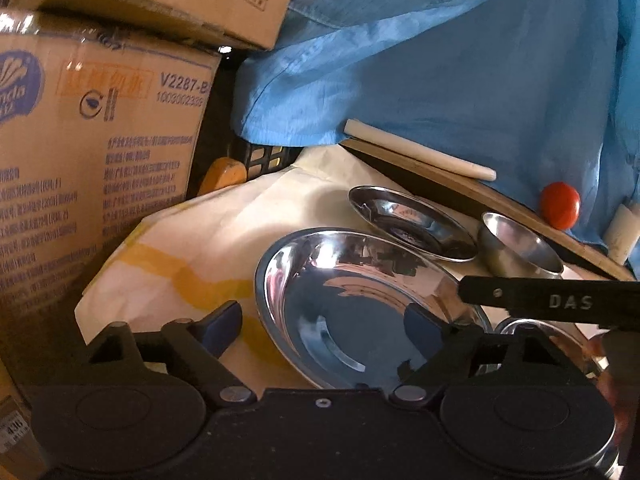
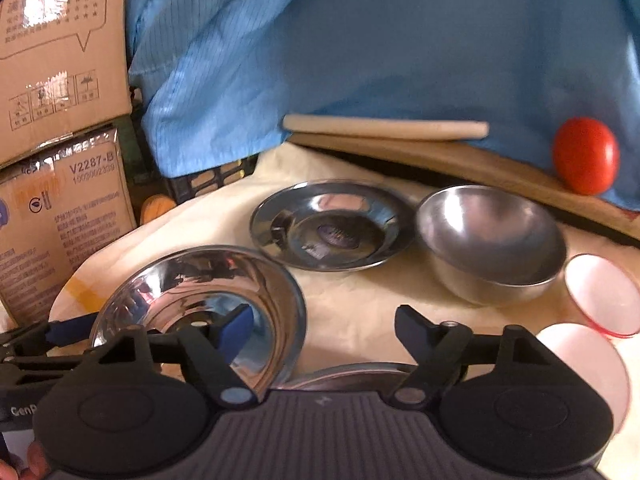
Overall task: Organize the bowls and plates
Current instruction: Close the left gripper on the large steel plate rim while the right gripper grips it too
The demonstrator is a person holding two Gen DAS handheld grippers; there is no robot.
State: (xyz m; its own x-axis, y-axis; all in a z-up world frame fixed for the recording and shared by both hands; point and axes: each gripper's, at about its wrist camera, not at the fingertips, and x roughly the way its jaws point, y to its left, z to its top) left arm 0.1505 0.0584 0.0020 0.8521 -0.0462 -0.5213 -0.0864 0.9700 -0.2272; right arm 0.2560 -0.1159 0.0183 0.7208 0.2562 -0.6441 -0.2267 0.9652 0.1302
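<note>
A large shiny steel plate [image 1: 352, 292] [image 2: 188, 292] lies on the cream cloth nearest me. My left gripper [image 1: 324, 328] is open and straddles its left rim, one blue pad outside and one over the dish. My right gripper [image 2: 324, 324] is open over the plate's right rim, its left finger above the dish and its right finger above the cloth. Behind lie a smaller steel plate [image 1: 412, 224] [image 2: 332, 224] and a steel bowl [image 1: 520, 244] [image 2: 492, 240]. Another steel rim [image 2: 352, 372] peeks out under the right gripper, mostly hidden.
Two white cups [image 2: 604, 296] stand at the right. A red tomato [image 2: 586, 156] and a rolling pin [image 2: 384, 130] rest on a wooden board [image 2: 460, 160] under a blue cloth [image 2: 400, 40]. Cardboard boxes [image 1: 92, 152] are stacked at the left.
</note>
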